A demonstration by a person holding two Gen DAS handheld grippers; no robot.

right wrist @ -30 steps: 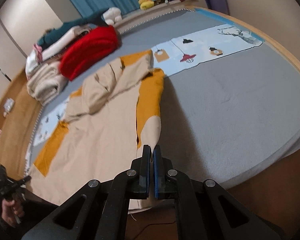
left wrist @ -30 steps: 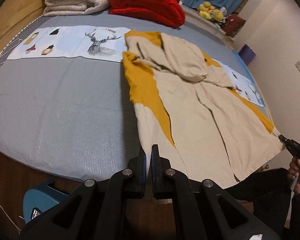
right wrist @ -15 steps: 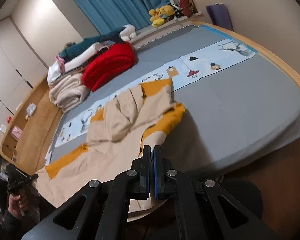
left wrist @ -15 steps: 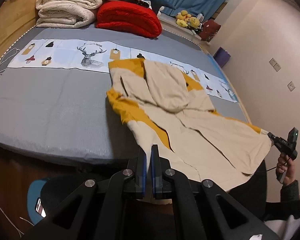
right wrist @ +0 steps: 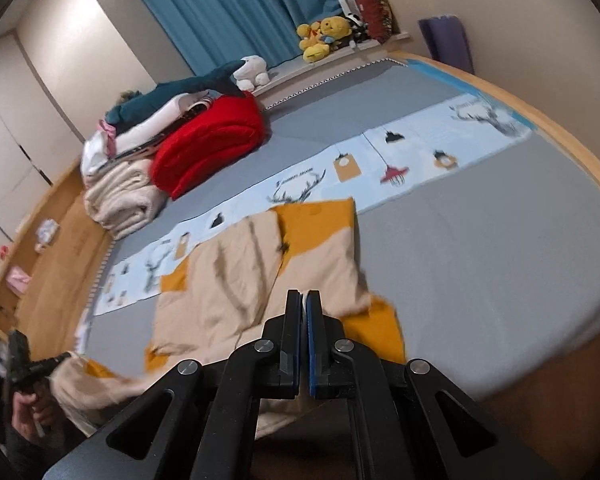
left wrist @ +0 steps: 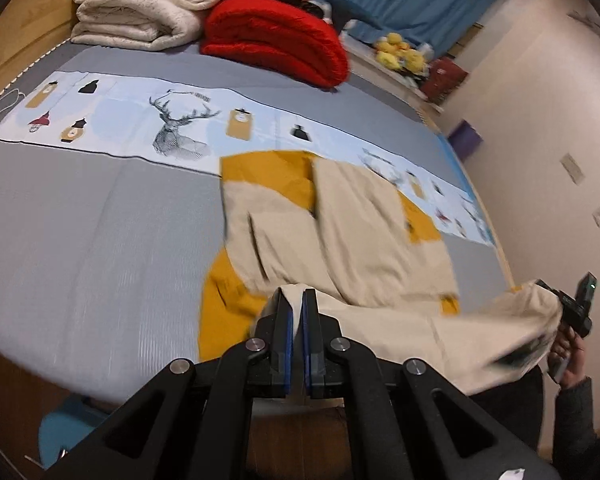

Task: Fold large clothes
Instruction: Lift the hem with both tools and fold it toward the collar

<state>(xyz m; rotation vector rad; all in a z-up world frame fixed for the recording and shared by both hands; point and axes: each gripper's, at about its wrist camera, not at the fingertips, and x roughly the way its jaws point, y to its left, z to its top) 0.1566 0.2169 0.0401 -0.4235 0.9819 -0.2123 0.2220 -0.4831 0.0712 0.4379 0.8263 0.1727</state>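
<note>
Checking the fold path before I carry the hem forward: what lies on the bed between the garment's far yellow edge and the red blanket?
The left wrist view shows only bedding between the garment and the red blanket: the pale printed strip, then bare grey cover.

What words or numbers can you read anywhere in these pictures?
None can be read.
The printed strip on the bed has small lettering above the deer drawing: too blurred to read.
The coat, blankets and wall plates show no words.
</note>
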